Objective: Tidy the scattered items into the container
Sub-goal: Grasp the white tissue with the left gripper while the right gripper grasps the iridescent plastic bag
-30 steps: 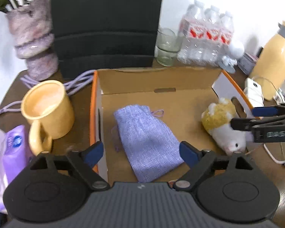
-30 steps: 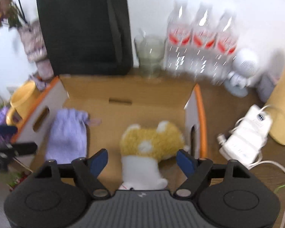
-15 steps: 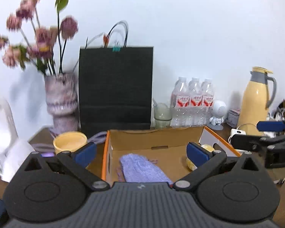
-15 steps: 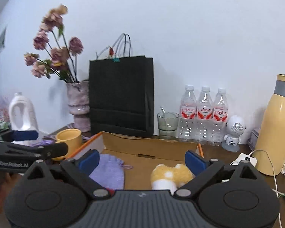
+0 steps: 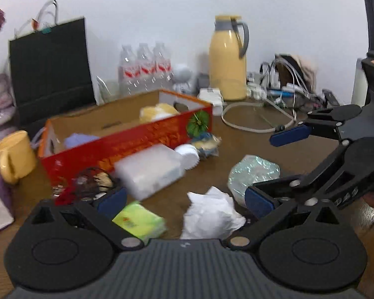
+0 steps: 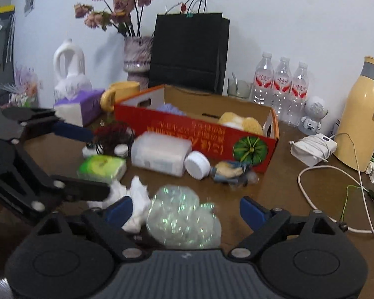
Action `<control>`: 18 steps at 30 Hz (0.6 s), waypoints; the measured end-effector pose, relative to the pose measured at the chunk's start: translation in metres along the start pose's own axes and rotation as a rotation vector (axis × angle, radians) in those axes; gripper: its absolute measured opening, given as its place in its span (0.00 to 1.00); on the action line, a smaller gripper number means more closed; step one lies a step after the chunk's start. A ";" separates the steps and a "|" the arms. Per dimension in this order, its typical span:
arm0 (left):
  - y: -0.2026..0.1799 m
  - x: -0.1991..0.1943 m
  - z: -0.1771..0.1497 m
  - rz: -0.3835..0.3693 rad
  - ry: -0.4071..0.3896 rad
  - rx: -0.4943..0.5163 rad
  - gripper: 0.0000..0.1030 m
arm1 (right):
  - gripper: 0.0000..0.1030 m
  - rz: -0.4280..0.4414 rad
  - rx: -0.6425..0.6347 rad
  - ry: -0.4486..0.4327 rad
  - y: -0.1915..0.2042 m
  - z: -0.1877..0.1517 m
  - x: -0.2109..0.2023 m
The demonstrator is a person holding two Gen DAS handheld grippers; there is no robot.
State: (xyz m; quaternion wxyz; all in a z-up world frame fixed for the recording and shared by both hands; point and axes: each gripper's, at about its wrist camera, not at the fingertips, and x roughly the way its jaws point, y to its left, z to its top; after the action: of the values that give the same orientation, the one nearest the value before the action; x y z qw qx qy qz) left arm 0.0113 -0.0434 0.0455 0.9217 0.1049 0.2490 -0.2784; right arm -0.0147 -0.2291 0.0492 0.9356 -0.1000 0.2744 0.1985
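The red cardboard box (image 5: 127, 147) (image 6: 199, 134) holds a purple pouch (image 6: 170, 108) and a yellow-white plush (image 6: 239, 122). In front of it lie a clear plastic jar (image 6: 162, 153), a small blue-yellow toy (image 6: 232, 170) and a dark red tangle (image 6: 113, 137). My left gripper (image 5: 184, 200) is open over a green tissue pack (image 5: 138, 220) and crumpled white paper (image 5: 212, 214). The right gripper (image 6: 184, 209) straddles a shiny crumpled plastic ball (image 6: 182, 216); its jaws are closing, and the pads stand clear of the ball.
A yellow mug (image 5: 15, 157), a purple tissue box (image 6: 79, 107) and a vase (image 6: 137, 57) stand left of the box. Behind it are a black bag (image 6: 189, 52) and water bottles (image 6: 281, 82). A yellow thermos (image 6: 361, 114) and a white charger (image 6: 314, 149) with cables sit on the right.
Both grippers have drawn back from over the box and come down to the table in front of it. The pouch and plush stay inside the box.
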 end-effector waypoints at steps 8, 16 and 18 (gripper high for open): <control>0.000 0.035 -0.003 -0.097 0.166 -0.119 0.60 | 0.44 -0.005 0.052 0.066 -0.010 -0.010 0.014; 0.004 0.022 0.006 -0.133 0.108 -0.187 0.11 | 0.39 -0.036 0.158 -0.003 -0.029 0.001 -0.006; 0.017 0.010 0.020 -0.128 0.053 -0.228 0.11 | 0.39 -0.044 0.181 -0.061 -0.035 0.011 -0.017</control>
State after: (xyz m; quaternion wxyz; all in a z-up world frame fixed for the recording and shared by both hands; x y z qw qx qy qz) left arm 0.0360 -0.0407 0.0585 0.9011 -0.0093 0.3094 -0.3037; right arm -0.0079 -0.2625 0.0709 0.9528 -0.0150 0.2604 0.1554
